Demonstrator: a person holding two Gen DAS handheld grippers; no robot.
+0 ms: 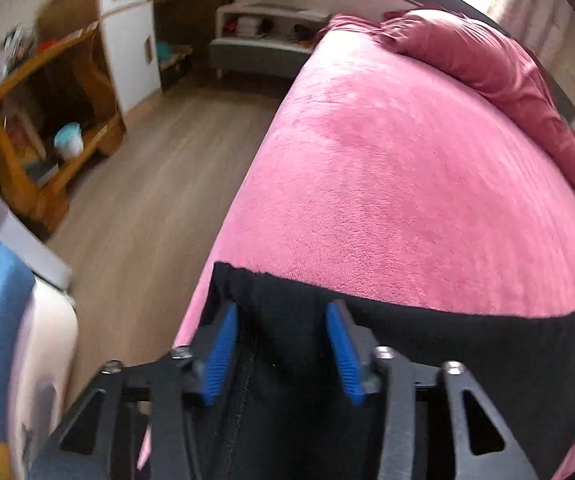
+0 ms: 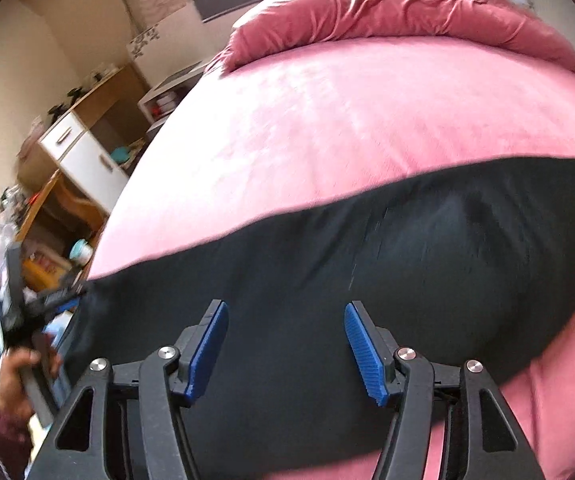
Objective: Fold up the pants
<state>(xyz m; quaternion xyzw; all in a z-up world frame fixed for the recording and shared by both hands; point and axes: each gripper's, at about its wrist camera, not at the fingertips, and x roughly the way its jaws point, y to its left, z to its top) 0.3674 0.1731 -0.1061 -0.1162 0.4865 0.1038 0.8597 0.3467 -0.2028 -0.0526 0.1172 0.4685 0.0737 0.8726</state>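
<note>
Two sets of tongs work over black pants [image 2: 367, 264] spread across a pink bed [image 2: 327, 120]: the left gripper [image 1: 283, 344] has black cloth bunched between its parted blue pads, though whether it pinches I cannot tell, while the right gripper [image 2: 287, 344] hovers released, jaws wide, above the fabric. Beyond both tongs, past the pants' far edge, lies a rumpled red duvet [image 2: 387, 4].

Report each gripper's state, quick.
Left gripper: jaws apart, black pants between them; whether it grips cannot be told.
Right gripper: open, above the pants.
</note>
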